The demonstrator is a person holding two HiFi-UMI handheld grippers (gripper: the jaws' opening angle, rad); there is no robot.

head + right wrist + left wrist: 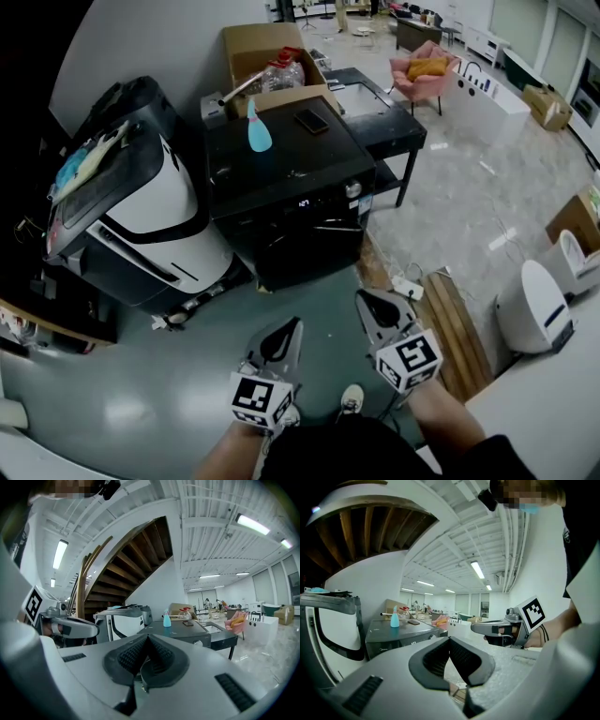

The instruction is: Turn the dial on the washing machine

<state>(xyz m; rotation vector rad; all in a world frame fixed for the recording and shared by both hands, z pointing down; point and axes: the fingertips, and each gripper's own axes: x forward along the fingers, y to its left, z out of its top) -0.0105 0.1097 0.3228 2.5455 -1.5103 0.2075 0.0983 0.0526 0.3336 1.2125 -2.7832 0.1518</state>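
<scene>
Left gripper point(291, 330) and right gripper point(366, 300) both clenched, empty, ribbed black rubber pads point(132, 656) pressed together, well short of boxy matte-black washing machine point(291, 187), small round silver dial point(353, 189) at right end of front panel, teal conical bottle point(258, 127) on flat lid

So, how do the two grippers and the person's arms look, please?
The left gripper and the right gripper are alike: light grey tongs that taper to a point, lined with black ribbed pads. Each carries a white cube with black square markers near the hand. The person wears a black sleeve on the right arm.
</scene>
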